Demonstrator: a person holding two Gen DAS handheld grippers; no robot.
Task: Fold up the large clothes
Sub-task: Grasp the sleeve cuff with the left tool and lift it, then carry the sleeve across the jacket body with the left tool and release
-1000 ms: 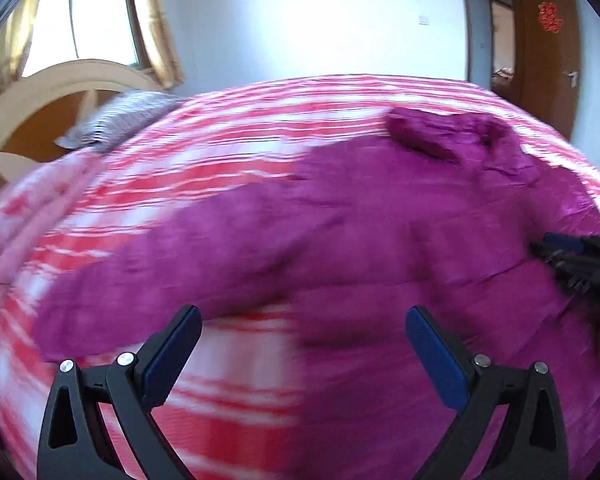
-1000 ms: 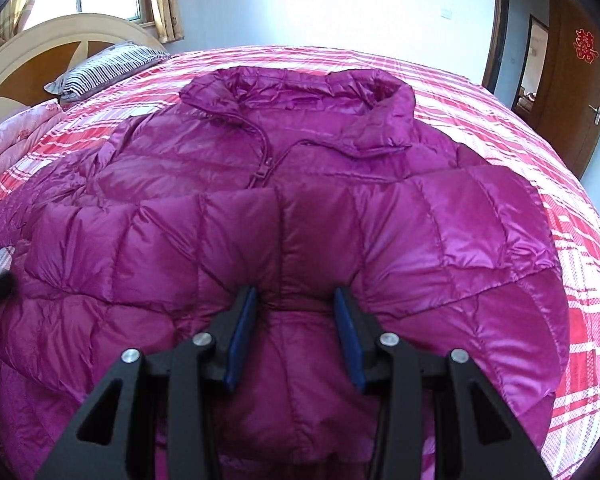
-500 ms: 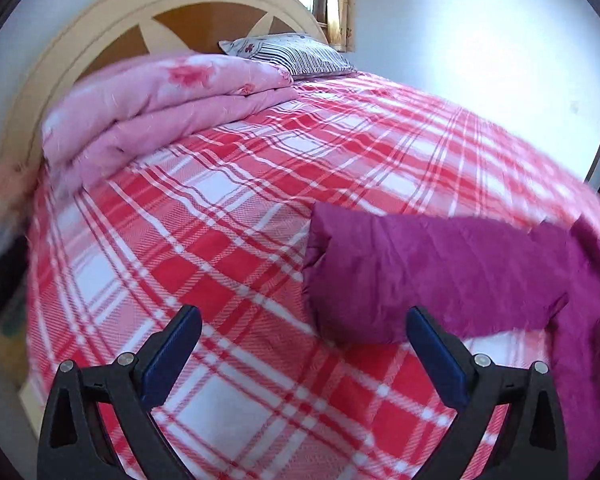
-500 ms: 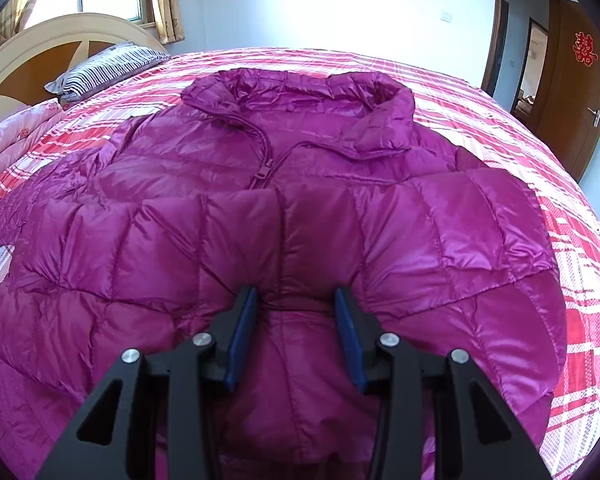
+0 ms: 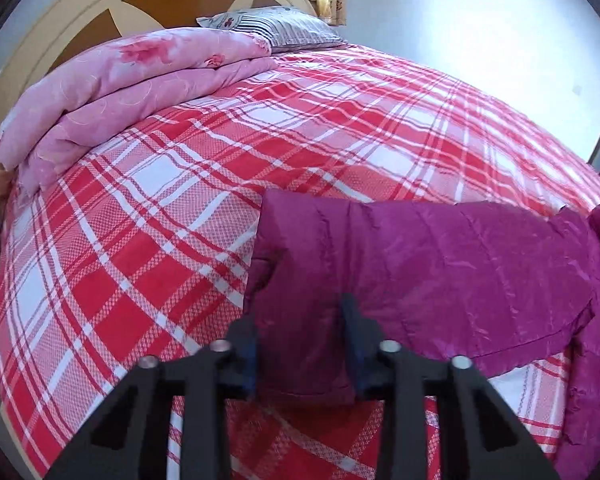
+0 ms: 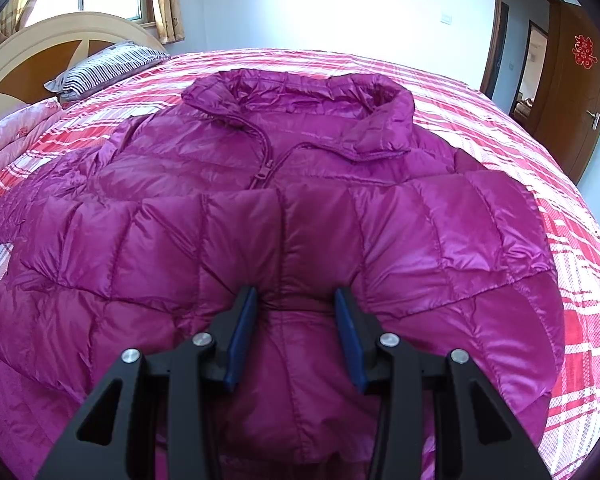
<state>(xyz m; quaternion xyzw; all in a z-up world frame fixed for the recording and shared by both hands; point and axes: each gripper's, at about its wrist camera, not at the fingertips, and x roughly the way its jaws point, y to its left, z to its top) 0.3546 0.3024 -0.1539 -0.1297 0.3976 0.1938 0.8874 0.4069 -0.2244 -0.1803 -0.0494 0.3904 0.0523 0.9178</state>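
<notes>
Left tool (image 5: 300,344) is closing, its pads pinching the down jacket's (image 6: 300,208) sleeve cuff (image 5: 300,280). Right tool (image 6: 296,320) grips a jacket fold between its pads, on the plaid bed (image 5: 148,208).

Pink quilt (image 5: 132,76) folded by headboard (image 5: 80,4), striped pillow (image 6: 108,66), door (image 6: 580,80)

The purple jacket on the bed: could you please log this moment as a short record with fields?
garment: purple quilted jacket, spread front-up, zip partly open
surface: bed with red plaid sheet
left sleeve: stretched out flat over the sheet
right sleeve: folded across the chest
left gripper: jaws closing on the sleeve cuff, fabric between them
right gripper: closed on a fold of the jacket
nearby: folded pink quilt, striped pillow by the headboard
</notes>
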